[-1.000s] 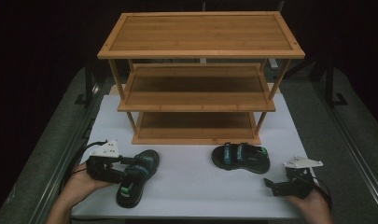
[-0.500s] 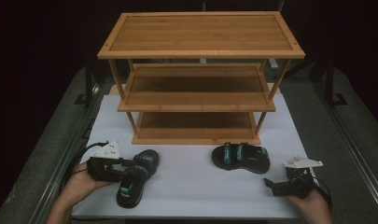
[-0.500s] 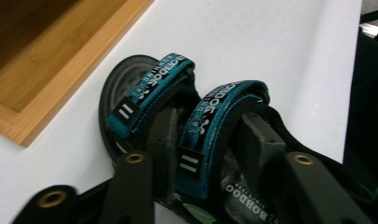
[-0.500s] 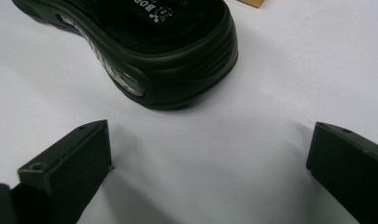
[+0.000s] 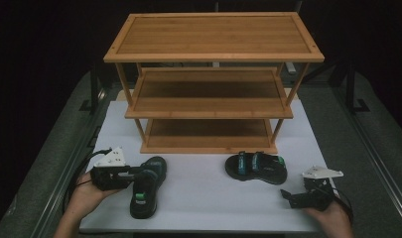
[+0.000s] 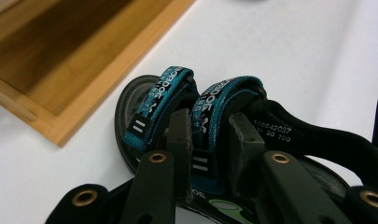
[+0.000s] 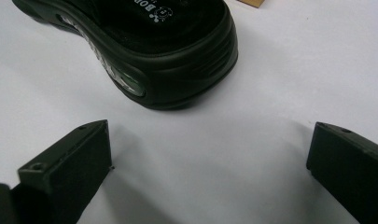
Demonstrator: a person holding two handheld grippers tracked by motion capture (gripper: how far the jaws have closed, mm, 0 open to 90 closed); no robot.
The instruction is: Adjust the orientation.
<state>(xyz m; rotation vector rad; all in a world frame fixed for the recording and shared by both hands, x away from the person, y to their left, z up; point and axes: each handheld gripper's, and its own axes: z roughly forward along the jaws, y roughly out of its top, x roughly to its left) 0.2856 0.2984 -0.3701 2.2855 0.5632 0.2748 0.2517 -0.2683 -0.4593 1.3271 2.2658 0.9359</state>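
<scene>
Two black sandals with teal straps lie on the white mat [image 5: 203,198]. The left sandal [image 5: 146,186] points toward the rack, and my left gripper [image 5: 139,176] reaches in from its left side. In the left gripper view the left gripper [image 6: 210,133] has just been closing, and its jaws now pinch the nearer teal strap [image 6: 207,116] of that sandal [image 6: 130,112]. The right sandal [image 5: 256,167] lies sideways in front of the rack. My right gripper [image 5: 288,196] rests open on the mat a short way right of it. In the right gripper view the right gripper [image 7: 210,144] faces the right sandal's rounded end [image 7: 177,60], apart from it.
A three-tier bamboo shoe rack [image 5: 213,37] stands at the back of the mat, its bottom shelf [image 6: 60,79] just beyond the left sandal. Dark grey table borders with rails run along both sides of the mat.
The left gripper's jaws look slightly narrower around the left sandal's strap. Both hands and both sandals stay where they were.
</scene>
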